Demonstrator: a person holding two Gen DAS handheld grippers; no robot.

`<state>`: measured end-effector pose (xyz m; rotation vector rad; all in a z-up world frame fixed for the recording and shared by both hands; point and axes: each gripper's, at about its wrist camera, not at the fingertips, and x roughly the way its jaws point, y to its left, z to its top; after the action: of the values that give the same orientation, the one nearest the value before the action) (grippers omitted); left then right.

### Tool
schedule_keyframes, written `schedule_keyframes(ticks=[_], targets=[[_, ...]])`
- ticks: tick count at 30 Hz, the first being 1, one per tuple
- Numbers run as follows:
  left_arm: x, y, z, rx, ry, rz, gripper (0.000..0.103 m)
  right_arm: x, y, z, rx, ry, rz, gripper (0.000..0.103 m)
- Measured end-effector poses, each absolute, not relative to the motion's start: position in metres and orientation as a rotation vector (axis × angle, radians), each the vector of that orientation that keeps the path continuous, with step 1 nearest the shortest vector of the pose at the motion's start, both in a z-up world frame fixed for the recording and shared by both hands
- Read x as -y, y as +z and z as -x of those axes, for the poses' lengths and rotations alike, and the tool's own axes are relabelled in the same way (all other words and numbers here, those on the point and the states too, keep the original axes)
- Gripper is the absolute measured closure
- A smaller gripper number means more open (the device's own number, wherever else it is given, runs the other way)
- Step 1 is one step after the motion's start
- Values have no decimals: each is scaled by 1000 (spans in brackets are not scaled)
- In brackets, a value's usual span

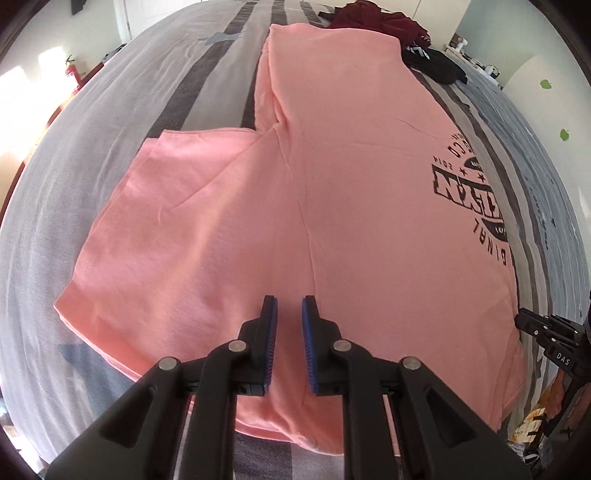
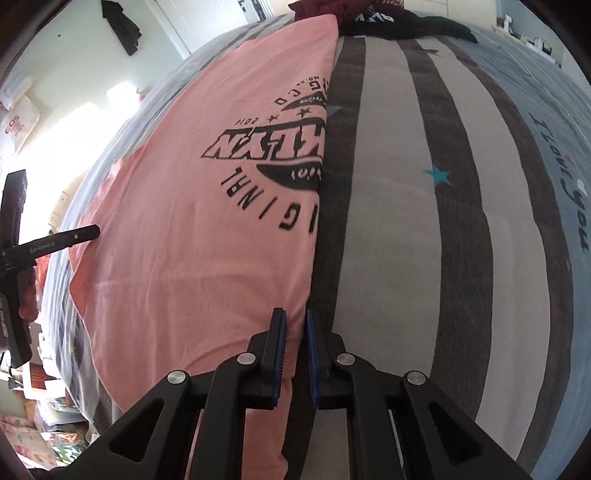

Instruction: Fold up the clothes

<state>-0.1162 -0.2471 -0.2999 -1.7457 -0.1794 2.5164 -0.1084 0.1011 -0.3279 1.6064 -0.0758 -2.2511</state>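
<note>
Plainly, setting: a bed [image 1: 110, 110] with a grey, white and dark striped cover, seen from both wrist cameras.
Shirt: pink T-shirt [image 1: 295, 184] spread flat on the bed, one sleeve lying out toward the left in the left wrist view, the right side folded in to a straight edge.
Print: black lettering [image 2: 266, 147] on the shirt, cut off at that folded edge in the right wrist view.
Left gripper [image 1: 289, 301]: over the near part of the shirt, pointing steeply down; jaws nearly closed with a narrow gap, no cloth between the blue pads, nothing held.
Right gripper [image 2: 295, 314]: over the near end of the folded edge, where pink cloth meets the dark stripe; jaws nearly closed, narrow gap; cloth shows through the gap but seems to lie below the pads, not pinched.
Other clothes: a dark red garment [image 1: 373, 14] and a black garment [image 1: 432, 61] heaped at the far end of the bed, beyond the shirt.
Wall: a dark garment [image 2: 122, 26] hangs there in the right wrist view.
</note>
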Motion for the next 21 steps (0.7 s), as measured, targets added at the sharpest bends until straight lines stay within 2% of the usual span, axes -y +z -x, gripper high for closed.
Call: schedule_keyframes(ticks=[10, 15, 21], targets=[[259, -309, 78, 160, 2529, 1772, 91, -102, -337, 27, 159, -2275, -1677, 91], [266, -290, 71, 211, 2598, 1756, 91, -99, -325, 27, 45, -2248, -1686, 91], [290, -276, 79, 241, 2688, 1676, 91, -91, -279, 38, -3, -2256, -1544, 91]])
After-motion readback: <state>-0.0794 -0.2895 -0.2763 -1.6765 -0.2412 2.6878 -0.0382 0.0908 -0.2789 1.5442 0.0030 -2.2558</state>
